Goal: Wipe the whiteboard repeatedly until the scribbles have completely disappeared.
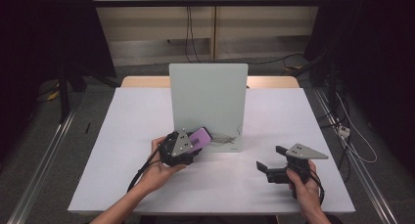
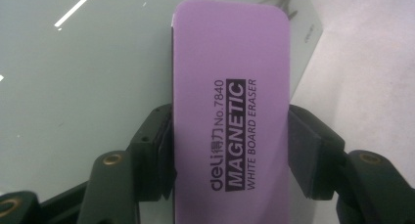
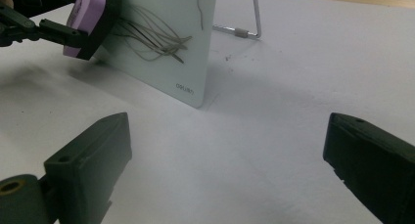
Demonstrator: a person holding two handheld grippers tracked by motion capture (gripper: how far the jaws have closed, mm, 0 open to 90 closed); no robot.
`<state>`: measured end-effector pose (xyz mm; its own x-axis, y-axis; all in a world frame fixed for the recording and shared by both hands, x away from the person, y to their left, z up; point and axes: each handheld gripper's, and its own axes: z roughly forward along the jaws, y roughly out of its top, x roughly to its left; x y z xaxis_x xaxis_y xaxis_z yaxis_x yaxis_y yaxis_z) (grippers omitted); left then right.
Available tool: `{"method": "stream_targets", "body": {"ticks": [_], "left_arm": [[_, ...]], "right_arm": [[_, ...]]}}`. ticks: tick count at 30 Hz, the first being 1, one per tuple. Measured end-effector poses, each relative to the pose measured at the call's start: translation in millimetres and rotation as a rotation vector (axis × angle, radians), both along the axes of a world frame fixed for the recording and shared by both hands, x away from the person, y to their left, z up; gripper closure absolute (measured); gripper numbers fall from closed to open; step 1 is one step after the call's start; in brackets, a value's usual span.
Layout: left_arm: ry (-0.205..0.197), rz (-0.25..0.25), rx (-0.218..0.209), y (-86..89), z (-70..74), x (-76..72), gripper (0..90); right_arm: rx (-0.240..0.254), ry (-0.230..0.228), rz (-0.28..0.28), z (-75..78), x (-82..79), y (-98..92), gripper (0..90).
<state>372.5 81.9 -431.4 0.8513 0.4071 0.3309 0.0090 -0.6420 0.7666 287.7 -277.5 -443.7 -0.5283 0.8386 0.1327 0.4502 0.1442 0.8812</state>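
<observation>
Left gripper view reads the purple eraser [image 2: 230, 116] plainly: along its face runs "deli", two Chinese characters, "No.7840", then "MAGNETIC" in pale letters on a dark bar, and under that "WHITE BOARD ERASER". The two black jaws of the left gripper [image 2: 230, 150] press on the eraser's long sides, one on each, so it is clamped firmly between them with its far end pointing up the picture. Behind the eraser is the pale whiteboard [image 2: 78, 87], and a small grey mark of lettering sits near the board's corner, too small to read there. In the right gripper view the same corner of the whiteboard [image 3: 166, 48] carries the word "deli", seen upside down, and thin grey pen scribbles [image 3: 156, 38] cross the board's lower part; the eraser [image 3: 90, 21] lies with its dark felt side against the board, just beside those lines. The right gripper [image 3: 227, 160] has its jaws spread wide with nothing between them, above the bare white table [image 3: 293, 87]. In the high view it [image 1: 271, 160] is held well apart from the board, to the right of it.
</observation>
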Motion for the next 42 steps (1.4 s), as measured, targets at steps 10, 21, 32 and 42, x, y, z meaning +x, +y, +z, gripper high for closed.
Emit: {"method": "stream_targets", "body": {"ticks": [10, 21, 32, 42], "left_arm": [[0.022, -0.047, 0.022, -19.2, -6.6, -2.0, 41.0], [0.013, -0.117, 0.05, -60.4, -6.8, -2.7, 41.0], [-0.008, -0.07, -0.007, -34.8, 13.3, 7.0, 41.0], [-0.069, -0.006, -0.04, -9.8, 32.9, 13.3, 41.0]], "right_arm": [[0.002, 0.001, 0.003, 0.2, 0.0, 0.0, 4.0], [0.0, 0.0, 0.007, 0.2, 0.6, 0.7, 4.1], [0.005, -0.001, 0.001, 0.4, -1.3, -1.9, 4.0], [0.004, 0.006, -0.002, 0.0, -0.5, -1.1, 4.0]]}}
